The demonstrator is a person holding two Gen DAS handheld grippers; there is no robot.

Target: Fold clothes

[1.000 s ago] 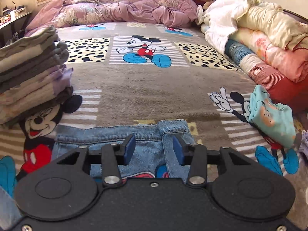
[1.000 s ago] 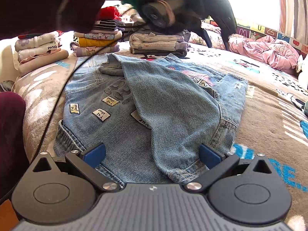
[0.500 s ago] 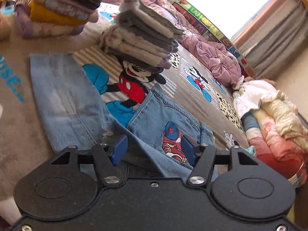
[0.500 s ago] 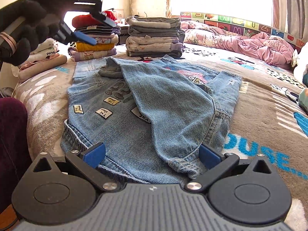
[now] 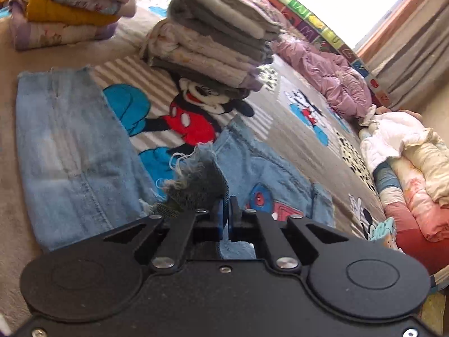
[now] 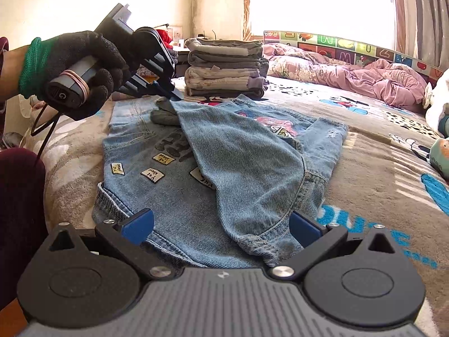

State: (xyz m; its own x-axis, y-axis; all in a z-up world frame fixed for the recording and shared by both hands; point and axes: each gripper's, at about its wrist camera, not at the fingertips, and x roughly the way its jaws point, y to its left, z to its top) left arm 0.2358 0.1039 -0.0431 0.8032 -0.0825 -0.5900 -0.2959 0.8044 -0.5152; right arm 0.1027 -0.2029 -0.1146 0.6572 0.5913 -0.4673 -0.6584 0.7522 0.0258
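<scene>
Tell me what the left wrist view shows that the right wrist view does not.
Only the left wrist view shows the left claw from close by, shut on the frayed hem of the blue denim jeans, and the folded yellow garment in a far pile.

Only the right wrist view shows the open right claw, the black-gloved left hand, and the small text patches on the denim.

Both show the jeans, the grey and cream pile of folded clothes and the crumpled pink quilt.
</scene>
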